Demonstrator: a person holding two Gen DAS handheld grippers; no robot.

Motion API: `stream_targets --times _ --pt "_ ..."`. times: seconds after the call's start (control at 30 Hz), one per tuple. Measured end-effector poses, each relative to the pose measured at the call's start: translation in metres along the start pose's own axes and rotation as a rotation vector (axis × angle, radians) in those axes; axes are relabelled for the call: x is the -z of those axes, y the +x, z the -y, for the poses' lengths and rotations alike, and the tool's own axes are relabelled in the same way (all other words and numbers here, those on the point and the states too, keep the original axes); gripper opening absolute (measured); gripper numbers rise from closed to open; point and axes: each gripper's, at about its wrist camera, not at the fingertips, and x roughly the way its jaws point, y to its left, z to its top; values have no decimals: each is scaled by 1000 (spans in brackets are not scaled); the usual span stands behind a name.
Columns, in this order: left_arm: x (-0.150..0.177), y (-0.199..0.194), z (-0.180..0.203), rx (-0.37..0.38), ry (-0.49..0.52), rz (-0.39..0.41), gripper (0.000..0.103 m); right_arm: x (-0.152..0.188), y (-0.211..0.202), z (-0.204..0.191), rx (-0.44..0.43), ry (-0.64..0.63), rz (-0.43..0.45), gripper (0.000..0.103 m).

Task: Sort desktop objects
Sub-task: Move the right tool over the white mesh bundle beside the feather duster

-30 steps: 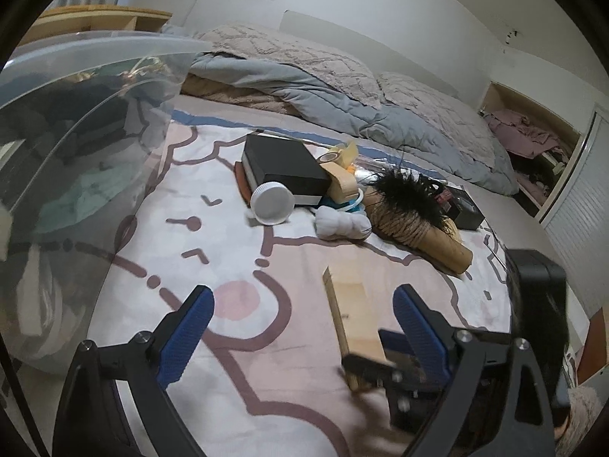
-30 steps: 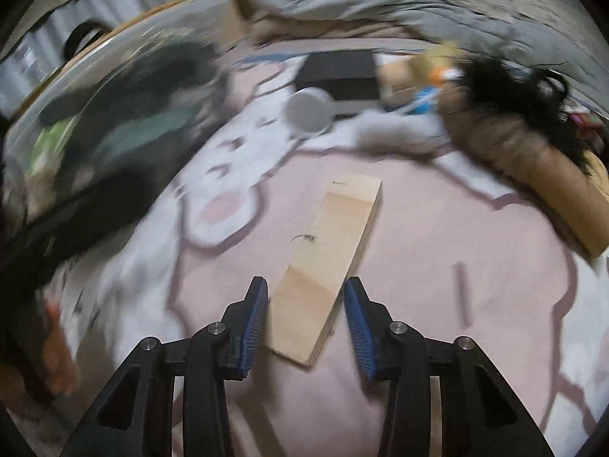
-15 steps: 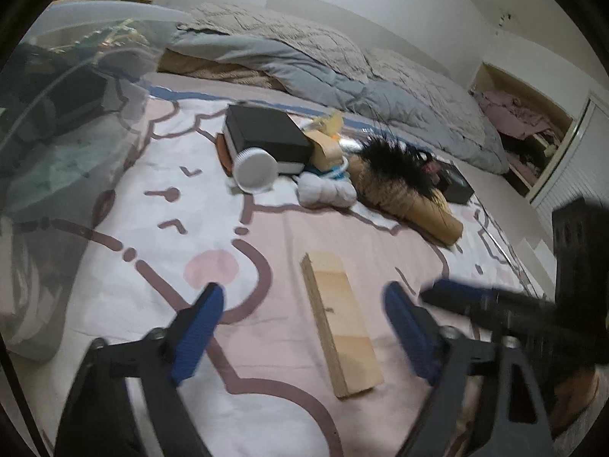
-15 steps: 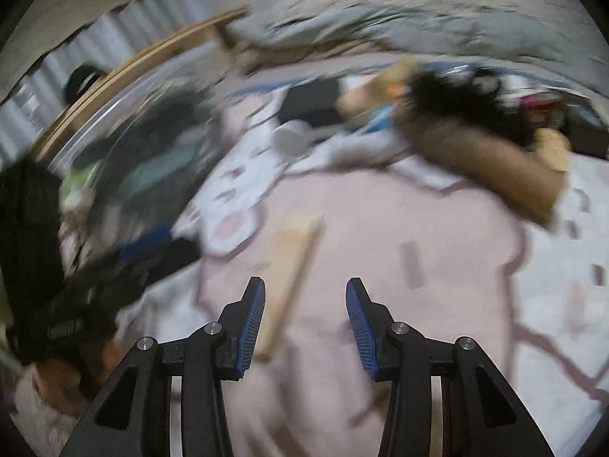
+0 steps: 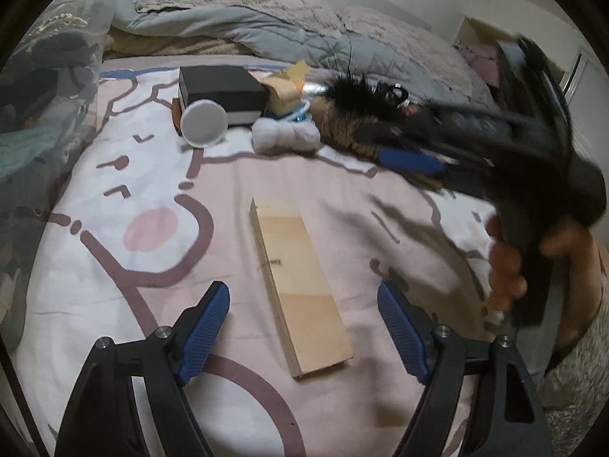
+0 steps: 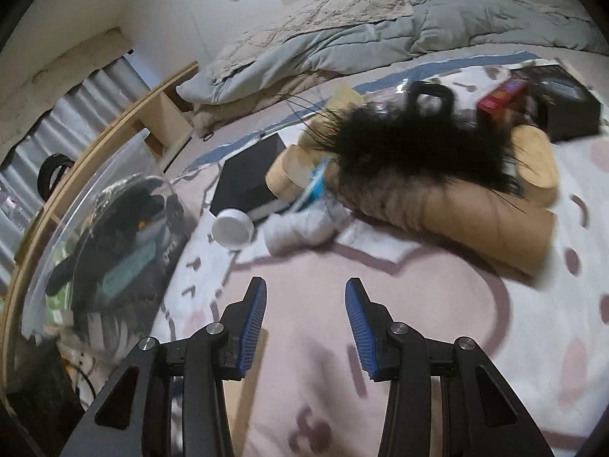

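A pale wooden block (image 5: 300,285) lies flat on the pink patterned bed cover (image 5: 152,190). My left gripper (image 5: 304,316) is open and hovers over the block's near half, one blue pad on either side and neither touching it. My right gripper (image 6: 306,321) is open with nothing between its pads and faces the pile of objects. In the left wrist view the right gripper (image 5: 411,160) shows blurred at the right, held by a hand (image 5: 506,266). In the right wrist view an edge of the block (image 6: 247,400) peeks out below the left finger.
The pile ahead holds a black box (image 5: 220,91), a white cap (image 5: 201,123), a white yarn bundle (image 5: 285,137), a black feathery thing (image 6: 411,148) and a tan roll (image 6: 475,213). A clear plastic bin (image 6: 95,228) of dark items stands at the left. A grey duvet (image 5: 266,30) lies behind.
My right gripper has drawn away from the block and swung toward the pile. My left gripper has come down over the block with its jaws narrower.
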Motion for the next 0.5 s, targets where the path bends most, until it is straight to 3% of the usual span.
stream_targets --times 0.17,0.33,0.5 --pt "0 8 1 -5 2 -26 80 -8 32 3 -2 26 -37 43" --pt "2 13 1 -13 9 -54 76 -27 56 23 -87 241 -9 43" --pt "1 13 -5 -10 2 -69 72 -45 81 16 -13 237 -14 43"
